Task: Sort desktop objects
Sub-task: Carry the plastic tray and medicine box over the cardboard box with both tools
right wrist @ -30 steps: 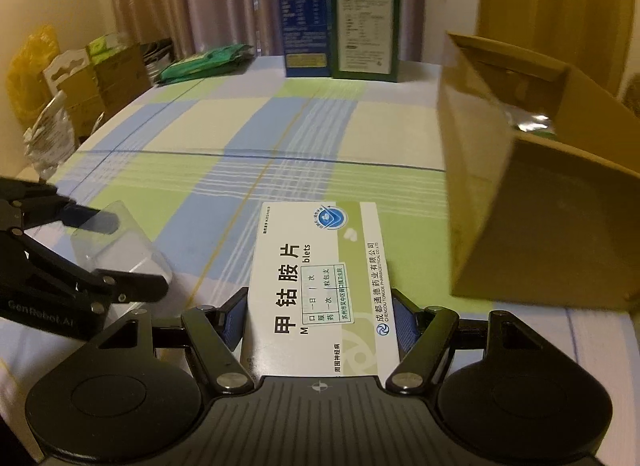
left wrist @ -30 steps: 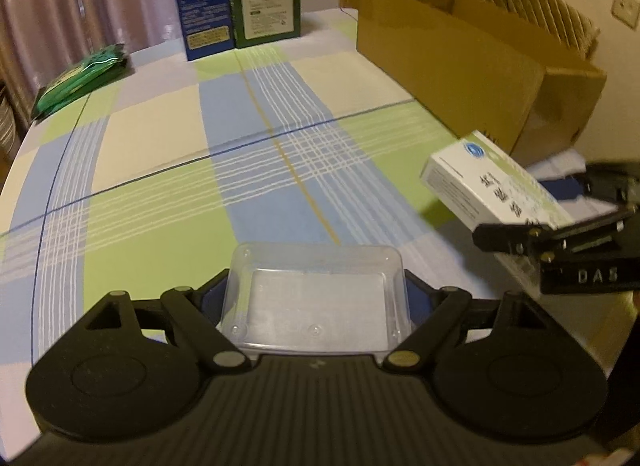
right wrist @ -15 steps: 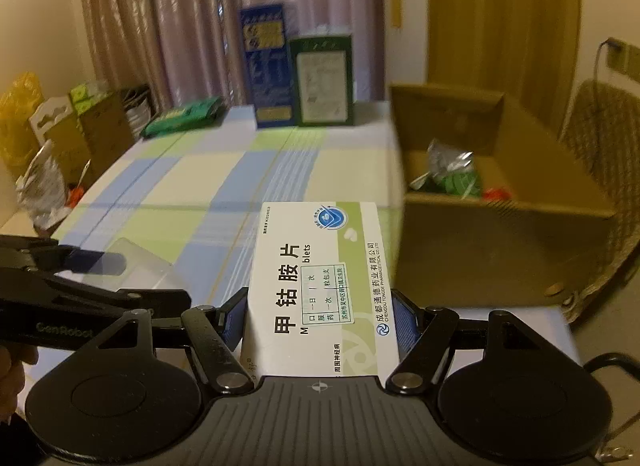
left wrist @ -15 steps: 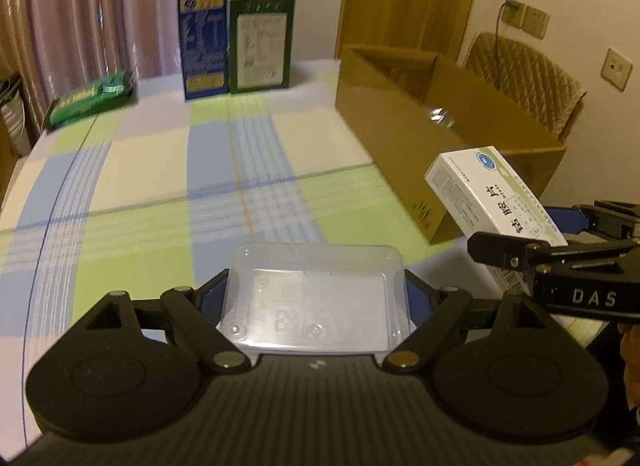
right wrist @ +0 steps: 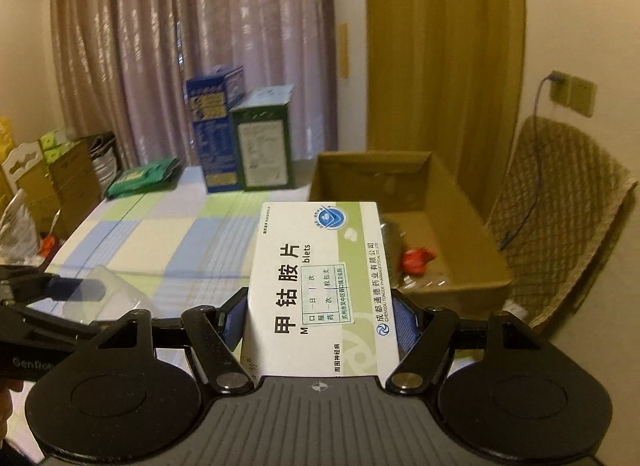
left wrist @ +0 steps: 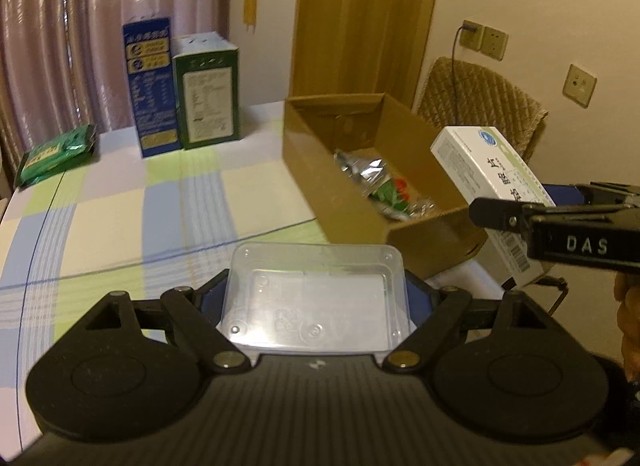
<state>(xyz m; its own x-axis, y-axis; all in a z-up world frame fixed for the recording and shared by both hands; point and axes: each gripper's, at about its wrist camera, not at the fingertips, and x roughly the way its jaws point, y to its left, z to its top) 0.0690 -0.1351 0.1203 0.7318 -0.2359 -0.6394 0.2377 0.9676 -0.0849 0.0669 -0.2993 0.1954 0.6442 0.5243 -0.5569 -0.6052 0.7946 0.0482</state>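
The left gripper (left wrist: 316,298) has its jaws closed on a clear plastic tray (left wrist: 316,302), held above the near part of the counter (left wrist: 120,217), which has a checked cloth. The right gripper (right wrist: 320,318) has its jaws closed on a white medicine box (right wrist: 320,286) with green print, held in the air before the cardboard box (right wrist: 472,225). Only the left wrist view shows the medicine box from the side, with its barcode end and the black finger (left wrist: 500,211) pressing on it, and a part of a hand (left wrist: 628,326) at the right edge of the picture. The same view shows more of the contents of the cardboard box: a silver foil packet (left wrist: 364,169) and something green and red under it. Only the right wrist view shows the printed top face of the medicine box, and the tray as a pale shape at the left, between the fingers of the other gripper. It also shows cartons and bags (right wrist: 52,169) beyond the left edge of the counter. At the far edge of the counter stand a blue carton (left wrist: 150,85) and a green carton (left wrist: 208,93), touching each other, and a green packet (left wrist: 56,153) lies near the far left corner. The cardboard box stands along the right edge of the counter, and a chair with a quilted cover (right wrist: 560,217) is just beyond it. In the right wrist view the medicine box hides the near left part of the cardboard box.
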